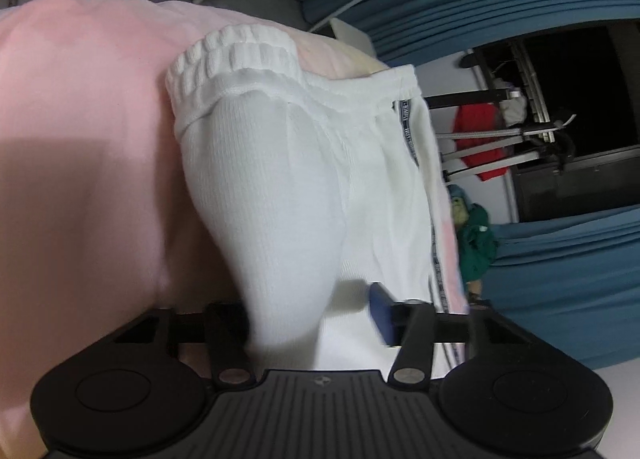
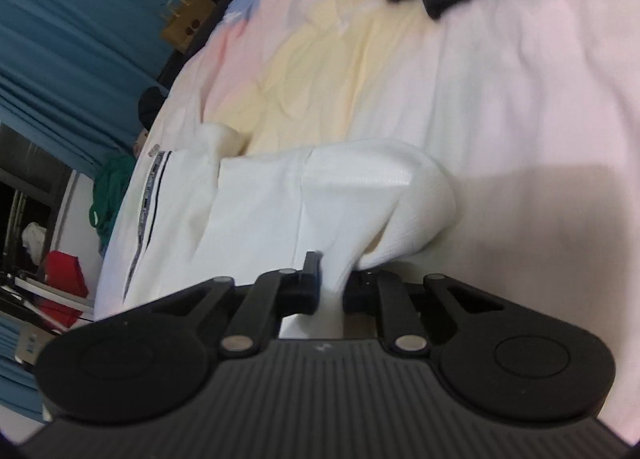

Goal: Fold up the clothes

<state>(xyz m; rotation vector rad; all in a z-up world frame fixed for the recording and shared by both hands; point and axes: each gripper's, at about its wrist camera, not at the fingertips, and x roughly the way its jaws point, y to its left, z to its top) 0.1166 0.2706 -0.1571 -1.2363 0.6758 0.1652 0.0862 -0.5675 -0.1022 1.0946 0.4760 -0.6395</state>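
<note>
On the pink bed cover (image 1: 80, 139) lie white trousers (image 1: 280, 179). Both grippers pinch their fabric: the left gripper (image 1: 316, 323) and right gripper (image 2: 332, 291) each have jaws clamped on a fold.

The white trousers (image 1: 304, 187) (image 2: 280, 211) lie on a pink bed cover (image 1: 80, 139) (image 2: 540, 99). The cloth is ribbed knit, with a gathered elastic waistband (image 1: 232, 59) and a dark printed stripe (image 1: 408, 127) (image 2: 150, 195) along the side seam. The fabric is bunched and partly lifted.
</note>
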